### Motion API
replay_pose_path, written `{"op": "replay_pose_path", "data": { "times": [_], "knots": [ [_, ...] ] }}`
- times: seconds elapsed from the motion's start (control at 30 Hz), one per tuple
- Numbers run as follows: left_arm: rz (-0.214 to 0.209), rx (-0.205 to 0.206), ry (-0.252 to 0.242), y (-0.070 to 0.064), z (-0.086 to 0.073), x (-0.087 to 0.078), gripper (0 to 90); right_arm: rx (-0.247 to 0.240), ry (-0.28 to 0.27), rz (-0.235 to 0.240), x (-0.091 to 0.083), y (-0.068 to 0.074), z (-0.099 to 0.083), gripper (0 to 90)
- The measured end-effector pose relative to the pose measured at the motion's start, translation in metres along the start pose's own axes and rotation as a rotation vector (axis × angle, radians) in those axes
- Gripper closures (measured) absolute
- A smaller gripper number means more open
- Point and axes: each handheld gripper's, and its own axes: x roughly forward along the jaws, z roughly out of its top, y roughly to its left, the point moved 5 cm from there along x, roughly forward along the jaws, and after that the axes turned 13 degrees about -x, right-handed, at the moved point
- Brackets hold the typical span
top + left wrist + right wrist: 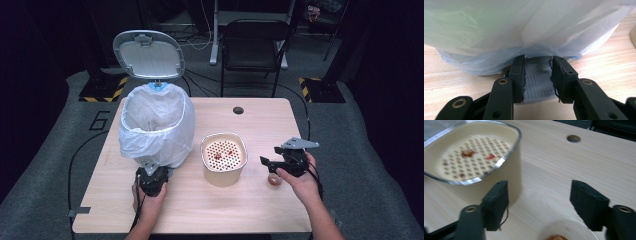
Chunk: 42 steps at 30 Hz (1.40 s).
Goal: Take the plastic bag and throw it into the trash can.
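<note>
Down at the bottom of the high view, my left tongs (151, 176) sit at the foot of the bin (156, 125), left of the middle. Seen from the left gripper view, their jaws are clamped on the grey pedal (538, 82) under the white bag (524, 27). The bin lid (148, 54) stands up in the upper left. My right tongs (272, 159) are at the lower right with jaws wide apart, holding nothing, just over a small cup (567, 231). The cream strainer bowl (224, 158) sits in the middle of the wooden table (260, 200), with red bits inside.
</note>
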Motion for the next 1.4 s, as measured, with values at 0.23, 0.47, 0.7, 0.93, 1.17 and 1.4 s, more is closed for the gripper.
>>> {"op": "replay_pose_path", "data": {
  "times": [0.23, 0.47, 0.7, 0.93, 1.17, 1.4],
  "knots": [
    [-0.001, 0.002, 0.003, 0.000, 0.000, 0.000, 63.5, -0.004, -0.010, 0.105, 0.023, 0.020, 0.035, 50.0],
    [-0.001, 0.003, 0.003, 0.000, 0.000, 0.000, 63.5, -0.011, 0.082, 0.128, 0.052, 0.028, 0.036, 56.2],
    [-0.001, 0.003, 0.003, 0.000, 0.000, 0.000, 63.5, 0.000, 0.095, 0.153, 0.056, 0.033, 0.036, 65.4],
    [0.000, 0.001, 0.000, 0.000, 0.000, 0.000, 63.5, -0.031, 0.120, 0.175, 0.045, 0.037, 0.029, 71.4],
    [-0.001, 0.003, 0.003, 0.000, 0.000, 0.000, 63.5, -0.053, 0.113, 0.188, 0.019, 0.045, 0.011, 71.9],
    [-0.001, 0.003, 0.003, 0.000, 0.000, 0.000, 63.5, -0.045, 0.079, 0.186, -0.003, 0.050, 0.002, 58.3]
  ]
}}
